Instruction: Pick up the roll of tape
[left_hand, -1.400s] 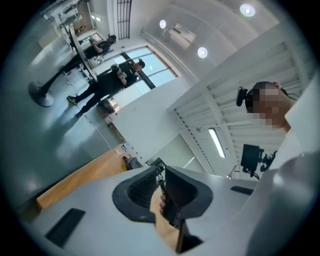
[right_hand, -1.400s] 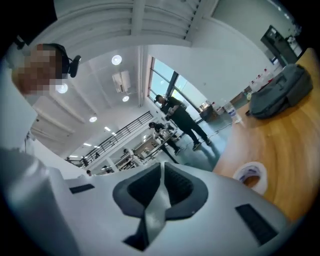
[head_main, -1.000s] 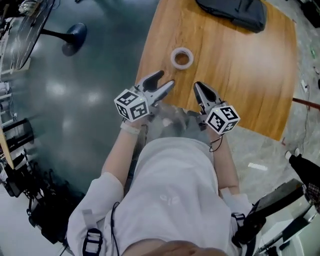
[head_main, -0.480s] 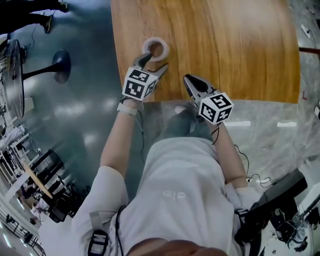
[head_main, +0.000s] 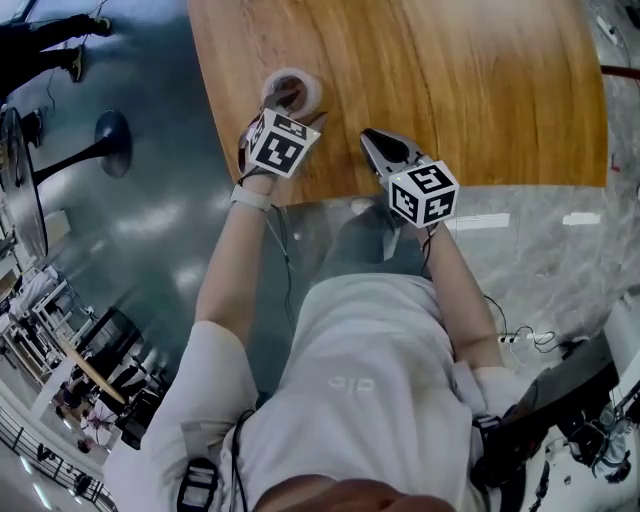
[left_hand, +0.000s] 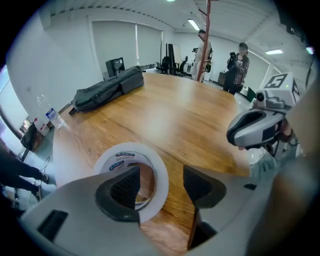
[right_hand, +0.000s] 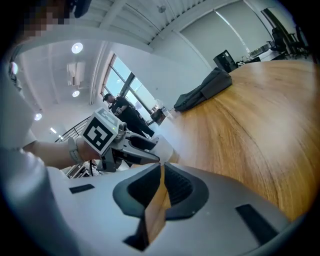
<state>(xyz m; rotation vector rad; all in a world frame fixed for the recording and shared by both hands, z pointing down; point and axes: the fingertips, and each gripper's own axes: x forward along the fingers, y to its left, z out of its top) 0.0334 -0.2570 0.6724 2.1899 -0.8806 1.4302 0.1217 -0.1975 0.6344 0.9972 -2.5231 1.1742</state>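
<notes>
A white roll of tape (head_main: 306, 88) lies flat on the wooden table (head_main: 450, 90) near its left edge. My left gripper (head_main: 281, 106) points steeply down onto it, jaws wide open. In the left gripper view the left jaw stands inside the hole of the roll of tape (left_hand: 152, 167) and the right jaw outside it, so the left gripper (left_hand: 160, 182) straddles the roll's wall without pressing it. My right gripper (head_main: 372, 142) hovers over the table's near edge, to the right of the roll. The right gripper (right_hand: 161, 167) is shut with nothing held.
A black bag (left_hand: 107, 90) lies at the far side of the table. People stand beyond the table's far end (left_hand: 240, 65). A floor stand with a round base (head_main: 108, 135) is on the dark floor left of the table.
My left gripper has dropped forward and down onto the roll and turned steeply downward. The right gripper has moved forward over the table's near edge.
</notes>
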